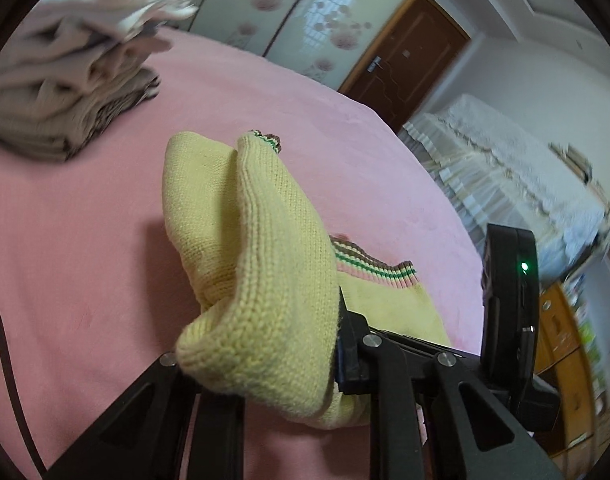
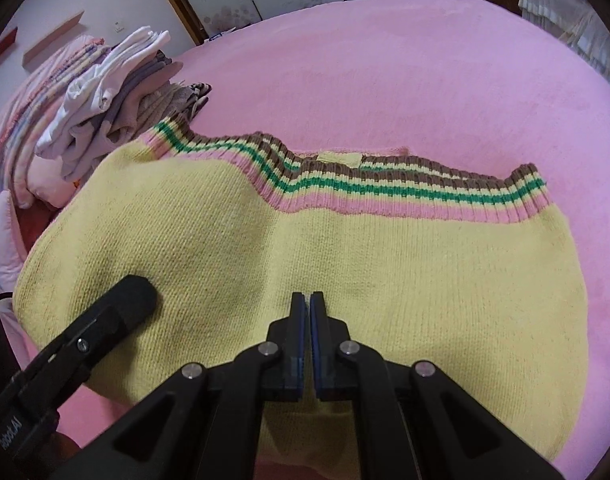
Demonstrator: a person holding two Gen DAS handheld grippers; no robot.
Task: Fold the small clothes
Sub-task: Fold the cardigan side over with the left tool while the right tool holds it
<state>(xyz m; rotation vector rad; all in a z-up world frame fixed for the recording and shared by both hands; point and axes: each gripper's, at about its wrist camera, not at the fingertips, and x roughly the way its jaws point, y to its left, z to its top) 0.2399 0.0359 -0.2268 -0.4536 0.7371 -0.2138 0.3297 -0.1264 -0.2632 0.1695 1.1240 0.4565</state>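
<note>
While the left hand-held gripper (image 1: pixel 305 344) seemingly clamps the yellow sweater (image 2: pixel 345 260), the right (image 2: pixel 308 300) rests together on it.

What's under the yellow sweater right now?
The yellow sweater lies on the pink blanket, which shows all round it. Anything beneath its middle is covered.

Pink bedspread (image 1: pixel 85 208) covers most of both views. Sliding wardrobe doors (image 1: pixel 289 20) w/ pink flower print run along the back wall. Brown wooden door (image 1: pixel 409 60) w/ metal handle just right of them. Further right, a piece of furniture under a cream lace cover (image 1: pixel 517 176). Wooden cabinet (image 1: pixel 561 328) at right edge; items on it too blurred to tell. In right wrist view, striped pink pillow (image 2: pixel 37 96) at bed's left edge, wall shelf (image 2: pixel 53 36) above it.
</note>
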